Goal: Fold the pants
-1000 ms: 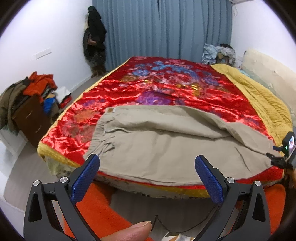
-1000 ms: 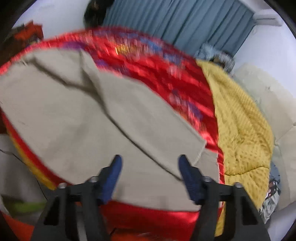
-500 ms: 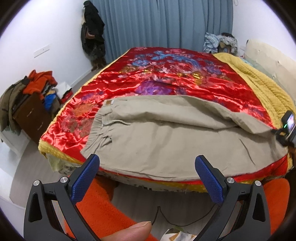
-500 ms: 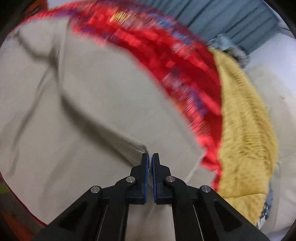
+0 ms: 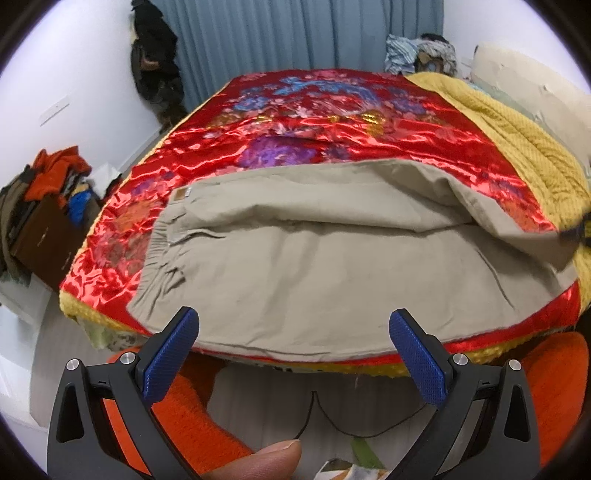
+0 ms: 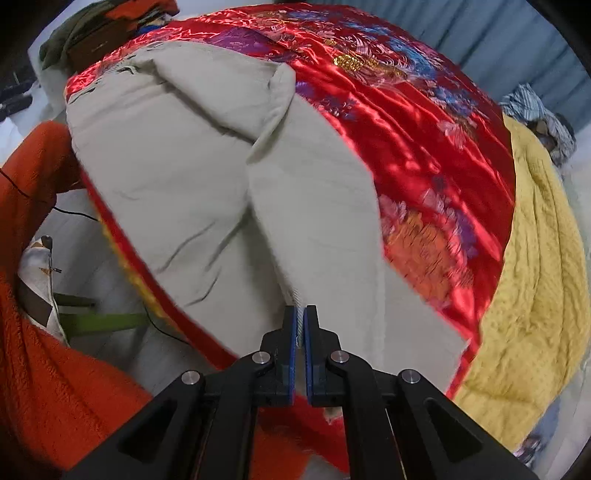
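Observation:
Beige pants [image 5: 314, 266] lie lengthwise along the near edge of a bed with a red satin cover [image 5: 332, 122], waistband at the left. The upper leg is lifted at its right end. My left gripper [image 5: 293, 336] is open and empty, hovering just before the near bed edge, over the pants' lower hem line. In the right wrist view my right gripper [image 6: 300, 317] is shut on the edge of the upper pant leg [image 6: 317, 229] and holds it raised above the lower leg [image 6: 166, 177].
A yellow blanket [image 5: 524, 147] covers the right side of the bed. A dresser piled with clothes [image 5: 40, 206] stands at the left. Blue curtains [image 5: 295, 33] hang behind. The person's orange sleeves [image 6: 48, 350] and a black cable [image 5: 332, 424] are below the bed edge.
My right gripper has closed on the upper pant leg's edge and lifted it, drawing it back. My left gripper has stayed open and drifted slightly nearer the bed.

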The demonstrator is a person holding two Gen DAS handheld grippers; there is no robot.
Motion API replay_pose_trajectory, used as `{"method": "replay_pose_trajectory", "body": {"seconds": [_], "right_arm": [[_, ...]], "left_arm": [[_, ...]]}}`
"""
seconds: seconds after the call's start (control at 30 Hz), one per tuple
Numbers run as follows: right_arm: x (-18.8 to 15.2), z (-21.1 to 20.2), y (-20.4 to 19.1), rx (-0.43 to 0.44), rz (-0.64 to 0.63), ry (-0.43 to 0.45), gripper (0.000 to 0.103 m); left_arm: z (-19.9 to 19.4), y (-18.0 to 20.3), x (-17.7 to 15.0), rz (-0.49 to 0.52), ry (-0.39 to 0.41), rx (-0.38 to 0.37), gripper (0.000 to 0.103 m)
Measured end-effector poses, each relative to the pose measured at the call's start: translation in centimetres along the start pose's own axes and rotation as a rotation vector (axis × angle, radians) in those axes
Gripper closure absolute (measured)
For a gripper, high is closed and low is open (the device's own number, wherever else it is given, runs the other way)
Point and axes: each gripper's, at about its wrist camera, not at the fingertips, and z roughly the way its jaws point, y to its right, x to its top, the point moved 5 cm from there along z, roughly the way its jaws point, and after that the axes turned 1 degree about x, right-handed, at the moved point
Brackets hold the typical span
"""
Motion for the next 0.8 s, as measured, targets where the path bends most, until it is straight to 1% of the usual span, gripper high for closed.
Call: {"method": "replay_pose_trajectory", "body": {"seconds": [0.03, 0.07, 0.1, 0.17, 0.2, 0.23, 0.27, 0.3, 0.33, 0.37, 0.4, 0.43, 0.53, 0.57, 0.6, 0.63, 0.67, 0.7, 0.77, 0.8], "right_arm": [[1.3, -0.3, 2.0, -0.031, 0.014, 0.013, 0.1], [3.2, -0.8, 5.4, -0.078, 0.051, 0.038, 0.1], [5.1, -1.4, 9.5, -0.153, 0.1, 0.073, 0.1], [8.0, -2.8, 18.6, -0.367, 0.233, 0.127, 0.099], [8.4, -3.2, 22.2, -0.476, 0.297, 0.117, 0.08], [8.4, -3.3, 25.6, -0.612, 0.35, 0.072, 0.06], [8.4, -3.4, 27.1, -0.674, 0.362, 0.05, 0.057], [8.6, -3.2, 27.7, -0.694, 0.36, 0.04, 0.057], [9.0, -2.8, 27.4, -0.68, 0.354, 0.045, 0.057], [9.6, -2.2, 26.3, -0.637, 0.35, 0.068, 0.057], [10.4, -1.5, 24.7, -0.569, 0.344, 0.1, 0.057], [11.7, -0.4, 22.1, -0.466, 0.333, 0.133, 0.057], [16.0, 3.1, 14.1, -0.169, 0.268, 0.193, 0.057], [18.2, 4.4, 11.0, -0.06, 0.228, 0.212, 0.057], [20.8, 5.7, 7.6, 0.038, 0.177, 0.228, 0.057], [23.0, 6.7, 5.0, 0.11, 0.132, 0.239, 0.057], [25.1, 7.7, 2.3, 0.18, 0.088, 0.248, 0.057], [27.8, 8.9, -0.7, 0.249, 0.029, 0.255, 0.058], [31.8, 11.2, -4.3, 0.319, -0.073, 0.248, 0.058], [34.0, 12.9, -6.0, 0.351, -0.138, 0.225, 0.058]], "left_arm": [[-0.2, 0.1, 0.3, 0.005, 0.012, 0.004, 0.0], [-0.4, 0.1, 0.6, 0.005, 0.023, 0.007, 0.0], [-0.8, 0.0, 0.9, 0.0, 0.041, 0.01, 0.0], [-1.4, -0.6, 1.3, -0.016, 0.06, 0.02, 0.0], [-1.4, -1.0, 1.3, -0.025, 0.064, 0.029, 0.0], [-1.4, -1.5, 1.3, -0.032, 0.066, 0.04, 0.0], [-1.2, -2.0, 1.1, -0.039, 0.066, 0.051, 0.0], [-0.9, -2.5, 1.0, -0.043, 0.064, 0.058, 0.0], [-0.3, -3.0, 0.9, -0.047, 0.059, 0.067, 0.0], [0.7, -3.4, 1.0, -0.046, 0.048, 0.075, 0.0], [1.7, -3.6, 1.2, -0.04, 0.038, 0.078, 0.0], [2.7, -3.7, 1.7, -0.033, 0.043, 0.076, 0.0], [6.1, -3.4, 4.1, -0.008, 0.138, 0.058, 0.0], [7.3, -3.3, 4.7, -0.003, 0.159, 0.046, 0.0], [9.3, -3.0, 5.5, 0.0, 0.186, 0.025, 0.0], [11.6, -2.6, 6.0, 0.002, 0.203, 0.007, 0.0], [13.0, -2.4, 6.2, 0.008, 0.204, 0.001, 0.0], [15.6, -2.0, 6.3, 0.027, 0.186, -0.001, 0.0], [19.2, -1.5, 5.7, 0.058, 0.141, 0.005, 0.001], [20.8, -1.5, 5.0, 0.063, 0.114, 0.0, 0.001]]}}
